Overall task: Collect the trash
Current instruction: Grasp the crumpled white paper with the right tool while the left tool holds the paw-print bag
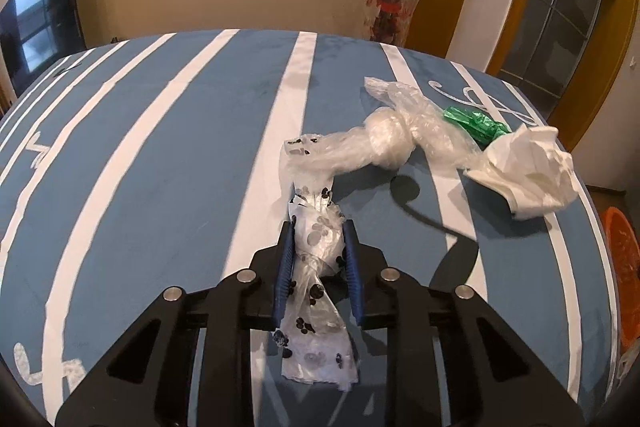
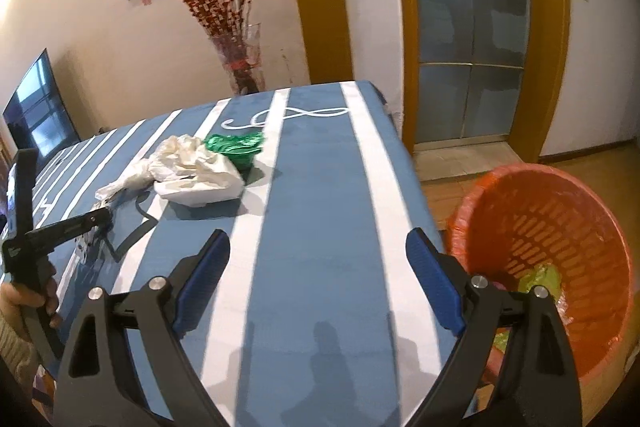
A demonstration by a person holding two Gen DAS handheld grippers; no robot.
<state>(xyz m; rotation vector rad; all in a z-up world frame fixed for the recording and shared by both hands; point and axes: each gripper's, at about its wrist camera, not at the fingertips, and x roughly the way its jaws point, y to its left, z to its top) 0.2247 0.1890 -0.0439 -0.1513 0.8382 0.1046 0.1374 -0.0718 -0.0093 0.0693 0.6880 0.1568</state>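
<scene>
- The left gripper (image 1: 318, 231) was clamped on a clear plastic bag with black paw prints (image 1: 320, 247), its two blue pads pressed on the bag's sides
- The paw-print bag lay on a blue tablecloth with white stripes (image 1: 160, 147), and its loose end trailed back under the gripper toward 6 o'clock
- From the pads the bag ran toward 1 o'clock into a fat knot (image 1: 390, 139) that looked lifted a little off the cloth
- At 2 o'clock from the knot was a green plastic scrap (image 1: 474, 125), and just beside it at 3 o'clock sat a crumpled white paper wad (image 1: 528, 171)
- The right gripper (image 2: 318, 275) had its blue pads far apart with nothing between them, only bare cloth below
- In the right wrist view the white wad (image 2: 196, 171) and the green scrap (image 2: 236, 147) touched each other at 10 o'clock from the open pads
- An orange trash basket (image 2: 560, 227) stood on the floor at 3 o'clock, off the table's edge, with some green and pink trash inside it
- At 9 o'clock in that view a hand (image 2: 28, 297) gripped the black handle of the other tool
- A glass vase of red twigs (image 2: 240, 63) stood by the wall at 12 o'clock, past the table, and a dark TV screen (image 2: 40, 107) was at 10 o'clock
</scene>
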